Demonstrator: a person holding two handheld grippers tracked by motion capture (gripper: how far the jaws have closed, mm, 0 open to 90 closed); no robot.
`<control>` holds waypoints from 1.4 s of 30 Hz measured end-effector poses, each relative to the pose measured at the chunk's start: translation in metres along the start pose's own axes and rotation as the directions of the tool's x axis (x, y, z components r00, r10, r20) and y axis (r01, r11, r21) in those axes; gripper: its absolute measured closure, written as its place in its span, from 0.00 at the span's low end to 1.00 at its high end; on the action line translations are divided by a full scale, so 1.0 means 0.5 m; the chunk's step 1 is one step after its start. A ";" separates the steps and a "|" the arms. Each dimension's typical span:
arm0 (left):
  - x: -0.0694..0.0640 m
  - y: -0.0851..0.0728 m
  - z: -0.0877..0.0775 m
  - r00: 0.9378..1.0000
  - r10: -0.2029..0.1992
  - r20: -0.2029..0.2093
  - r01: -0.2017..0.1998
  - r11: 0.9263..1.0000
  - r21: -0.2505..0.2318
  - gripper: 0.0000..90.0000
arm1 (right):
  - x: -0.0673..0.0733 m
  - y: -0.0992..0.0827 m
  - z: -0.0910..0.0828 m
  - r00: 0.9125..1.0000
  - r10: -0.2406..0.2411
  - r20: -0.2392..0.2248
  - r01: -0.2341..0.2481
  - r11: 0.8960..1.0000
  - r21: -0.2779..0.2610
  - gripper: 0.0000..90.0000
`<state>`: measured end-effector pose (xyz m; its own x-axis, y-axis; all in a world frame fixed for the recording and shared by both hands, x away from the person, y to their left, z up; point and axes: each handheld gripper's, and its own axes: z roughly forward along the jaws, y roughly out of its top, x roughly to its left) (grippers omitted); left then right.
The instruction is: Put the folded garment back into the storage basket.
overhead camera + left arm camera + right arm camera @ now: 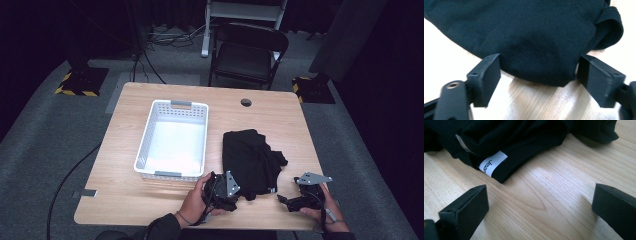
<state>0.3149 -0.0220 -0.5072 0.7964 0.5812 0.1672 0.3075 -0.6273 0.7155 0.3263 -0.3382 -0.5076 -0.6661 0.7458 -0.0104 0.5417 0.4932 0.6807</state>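
Two tools at a black garment on the counter.

The garment (252, 160) lies crumpled right of the white basket (172, 142). The left tool (537, 75) stands spread, its near edge between the jaws, pads not pressing. The right tool (539, 210) is spread over bare counter (544, 192), near the white label (492, 163).

1. We see a white basket (150, 135) on the left half of the wooden table (280, 120), with grey handles at its near and far ends.
2. We see a small round hole (245, 102) in the tabletop near the far edge.
3. Beyond the table stands a dark folding chair (250, 52), facing it.
4. We see cables (150, 60) trailing over the grey carpet (45, 135).
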 end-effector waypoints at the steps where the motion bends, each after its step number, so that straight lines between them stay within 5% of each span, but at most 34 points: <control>1: 0.005 -0.001 0.000 0.999 -0.018 0.029 0.018 1.000 -0.004 0.32 | 0.000 0.000 0.000 1.000 0.000 0.000 0.000 1.000 0.000 0.01; 3: 0.007 -0.003 0.000 0.999 -0.023 0.045 0.023 1.000 -0.010 0.37 | 0.000 0.000 0.000 1.000 0.000 0.000 0.000 1.000 0.000 0.01; 7: 0.004 -0.005 -0.005 0.997 -0.003 0.076 0.004 1.000 -0.013 0.62 | 0.000 -0.001 0.000 1.000 -0.002 -0.002 0.002 1.000 -0.004 0.01; 14: 0.002 -0.007 -0.005 0.997 0.003 0.072 -0.001 1.000 -0.018 0.87 | 0.000 -0.002 0.000 1.000 -0.002 -0.002 0.002 1.000 -0.008 0.01; 42: 0.001 -0.013 -0.008 0.996 -0.004 0.084 0.006 0.999 -0.032 0.88 | 0.002 0.020 -0.017 1.000 -0.015 0.006 0.016 1.000 -0.005 0.03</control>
<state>0.3111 -0.0157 -0.5093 0.8363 0.5378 0.1069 0.2958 -0.6066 0.7380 0.3267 -0.3360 -0.4946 -0.6715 0.7406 -0.0250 0.5286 0.5023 0.6843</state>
